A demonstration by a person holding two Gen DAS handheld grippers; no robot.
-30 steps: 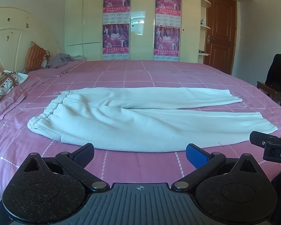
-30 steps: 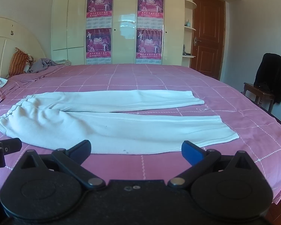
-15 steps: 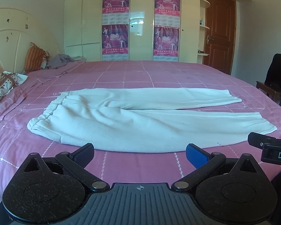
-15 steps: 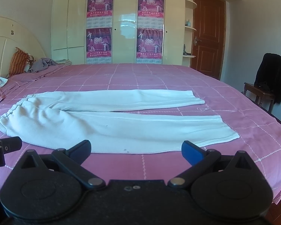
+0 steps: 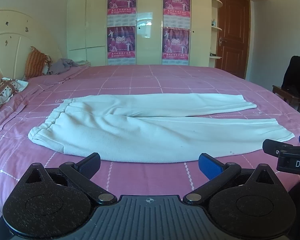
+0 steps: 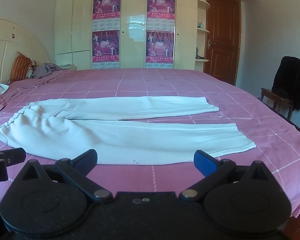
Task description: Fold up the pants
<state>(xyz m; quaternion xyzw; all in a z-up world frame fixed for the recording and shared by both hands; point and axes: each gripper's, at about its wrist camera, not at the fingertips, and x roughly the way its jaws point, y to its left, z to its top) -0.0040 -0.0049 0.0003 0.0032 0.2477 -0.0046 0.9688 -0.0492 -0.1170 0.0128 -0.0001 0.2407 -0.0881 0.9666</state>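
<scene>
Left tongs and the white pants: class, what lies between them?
Only a bare strip of pink checked bedspread separates the open left tongs from the white pants, as the left wrist view shows.

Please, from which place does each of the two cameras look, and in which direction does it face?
Left wrist: sits on the left gripper, low at the near bed edge, facing the white pants' waist half; its open fingers show, the right gripper at right.
Right wrist: sits on the right gripper, further toward the cuffs; open fingers show.
Shared: pants, pink bed, wardrobe, door.
</scene>
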